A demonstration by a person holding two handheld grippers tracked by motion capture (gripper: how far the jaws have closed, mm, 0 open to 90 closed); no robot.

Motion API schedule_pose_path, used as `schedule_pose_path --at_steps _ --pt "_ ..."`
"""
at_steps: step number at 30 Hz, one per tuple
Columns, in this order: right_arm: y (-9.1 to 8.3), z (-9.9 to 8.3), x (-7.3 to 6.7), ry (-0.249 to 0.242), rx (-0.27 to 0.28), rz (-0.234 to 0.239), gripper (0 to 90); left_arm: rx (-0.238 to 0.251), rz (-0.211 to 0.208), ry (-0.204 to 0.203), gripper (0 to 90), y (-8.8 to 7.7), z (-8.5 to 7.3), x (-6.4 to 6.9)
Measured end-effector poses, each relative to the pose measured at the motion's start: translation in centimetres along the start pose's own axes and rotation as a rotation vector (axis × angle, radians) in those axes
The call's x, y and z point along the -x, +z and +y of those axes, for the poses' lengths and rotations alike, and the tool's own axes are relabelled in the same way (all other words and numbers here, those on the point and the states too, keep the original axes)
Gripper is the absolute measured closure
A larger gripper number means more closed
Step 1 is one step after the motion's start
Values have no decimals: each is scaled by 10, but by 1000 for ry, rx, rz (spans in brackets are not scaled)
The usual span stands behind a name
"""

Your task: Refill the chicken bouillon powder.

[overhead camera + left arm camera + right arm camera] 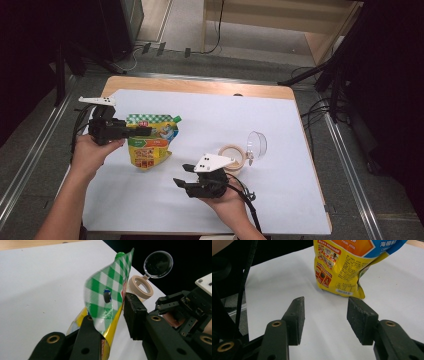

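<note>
between the left tongs (110,322), parted just off it, a soft, crinkly pouch (148,141) stands; best pinched at its flat top seal. right tongs (325,320) gape empty.

The pouch (105,302) is glossy foil-like plastic, its printed faces catching light. The jaws' pads (360,320) look matt black and faintly rough (rubbery, it seems). The table (200,86) shows pale wood under a smooth, matt white sheet (210,130).
</note>
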State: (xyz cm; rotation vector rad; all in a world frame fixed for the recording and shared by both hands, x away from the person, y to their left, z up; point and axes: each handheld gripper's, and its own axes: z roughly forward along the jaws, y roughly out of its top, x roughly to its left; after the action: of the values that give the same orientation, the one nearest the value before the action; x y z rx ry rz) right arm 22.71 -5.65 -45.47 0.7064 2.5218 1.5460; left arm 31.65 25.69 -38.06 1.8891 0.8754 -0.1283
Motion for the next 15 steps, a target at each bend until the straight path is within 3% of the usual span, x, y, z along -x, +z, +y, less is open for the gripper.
schedule_pose_path --at_steps 3,6,15 --pt "-1 0 0 -4 0 -1 501 15 -20 7 718 -2 3 4" --pt "-1 0 0 0 4 -2 502 4 6 26 698 -4 5 8" --pt "-5 2 1 -12 4 -13 502 9 20 25 633 -12 10 14"
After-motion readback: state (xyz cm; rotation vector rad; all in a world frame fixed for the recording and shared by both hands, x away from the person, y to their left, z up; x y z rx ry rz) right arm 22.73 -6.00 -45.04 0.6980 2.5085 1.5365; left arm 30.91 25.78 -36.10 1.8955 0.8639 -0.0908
